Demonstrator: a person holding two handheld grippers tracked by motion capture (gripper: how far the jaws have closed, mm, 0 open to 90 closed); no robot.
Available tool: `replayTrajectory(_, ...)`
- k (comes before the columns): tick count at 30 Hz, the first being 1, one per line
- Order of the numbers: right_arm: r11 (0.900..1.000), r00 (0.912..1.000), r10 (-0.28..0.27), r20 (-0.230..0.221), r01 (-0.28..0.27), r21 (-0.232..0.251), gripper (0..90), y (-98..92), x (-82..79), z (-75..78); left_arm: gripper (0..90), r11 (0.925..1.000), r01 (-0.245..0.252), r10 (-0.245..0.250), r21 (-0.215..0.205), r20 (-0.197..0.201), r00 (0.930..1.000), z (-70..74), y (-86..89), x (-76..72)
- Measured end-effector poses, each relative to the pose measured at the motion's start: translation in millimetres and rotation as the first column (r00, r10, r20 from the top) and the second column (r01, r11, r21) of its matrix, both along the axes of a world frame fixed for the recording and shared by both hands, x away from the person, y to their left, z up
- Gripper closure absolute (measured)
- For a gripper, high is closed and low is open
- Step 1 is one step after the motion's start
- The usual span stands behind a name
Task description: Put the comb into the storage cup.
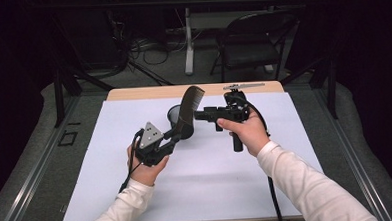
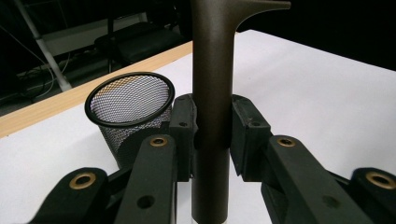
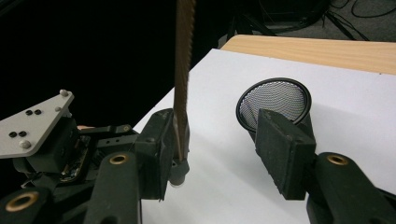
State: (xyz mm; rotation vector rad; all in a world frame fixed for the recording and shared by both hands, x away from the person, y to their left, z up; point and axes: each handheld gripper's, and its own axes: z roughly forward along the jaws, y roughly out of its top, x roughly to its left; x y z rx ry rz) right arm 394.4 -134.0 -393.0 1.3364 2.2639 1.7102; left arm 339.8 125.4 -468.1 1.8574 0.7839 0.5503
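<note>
Left: the left gripper (image 1: 171, 139), raised above the white sheet (image 1: 112, 184), has its jaws closed on the handle of a dark comb (image 1: 189, 108). The comb stands nearly upright, teeth end uppermost, presumably so that it can be presented to the other tool or lowered handle-first into the cup (image 1: 177, 119).

Centre: the black mesh cup stands upright on the sheet just behind the comb, partly hidden by it in the high view. The left gripper view adds what that view conceals: the cup's (image 2: 128, 107) open rim and its empty upper part, with both pads pressed flat against the comb (image 2: 212, 93).

Right: the right gripper (image 1: 198, 114) points leftward at the comb's upper half. Its jaws stand wide apart and hold nothing. The right gripper view shows the comb (image 3: 183, 70) edge-on, just beside one pad (image 3: 159, 149); contact cannot be judged. The other pad (image 3: 282, 154) is well apart, in front of the cup (image 3: 275, 102). This placement suggests a handover in preparation.
</note>
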Motion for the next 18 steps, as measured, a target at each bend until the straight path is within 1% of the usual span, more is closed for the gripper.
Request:
replayTrajectory(5,1.0,1.0,0.007,0.002,-0.007,0.007,47.4,2.7,0.0,1.2,72.5,1.0,0.005,-0.005,0.005,-0.001,1.0,-1.1,-1.8,-0.8)
replayTrajectory(10,1.0,0.9998,0.005,0.021,-0.004,-0.009,47.6,5.4,-0.3,3.0,72.5,0.9999,0.01,-0.01,0.009,-0.001,0.9999,-1.3,-2.6,-1.4)
replayTrajectory(11,1.0,0.9997,0.004,0.022,-0.004,-0.007,49.2,6.0,-0.4,3.4,72.5,0.9999,0.011,-0.011,0.008,-0.001,0.9999,-1.3,-2.7,-1.5)
replayTrajectory(13,1.0,0.9999,0.009,0.009,-0.01,0.005,53.5,6.7,-0.4,4.4,72.5,0.9999,0.014,-0.014,0.008,-0.002,0.9999,-1.5,-3.2,-1.8)
replayTrajectory(15,1.0,0.9999,0.007,0.013,-0.007,0.014,54.7,7.1,0.1,4.7,72.5,0.9998,0.016,-0.016,0.008,-0.002,0.9999,-1.9,-4.1,-2.2)
replayTrajectory(18,1.0,0.9998,0.004,0.021,-0.005,0.016,57.1,7.5,1.0,4.7,72.5,0.9998,0.019,-0.018,0.009,-0.006,0.9998,-2.9,-5.6,-2.6)
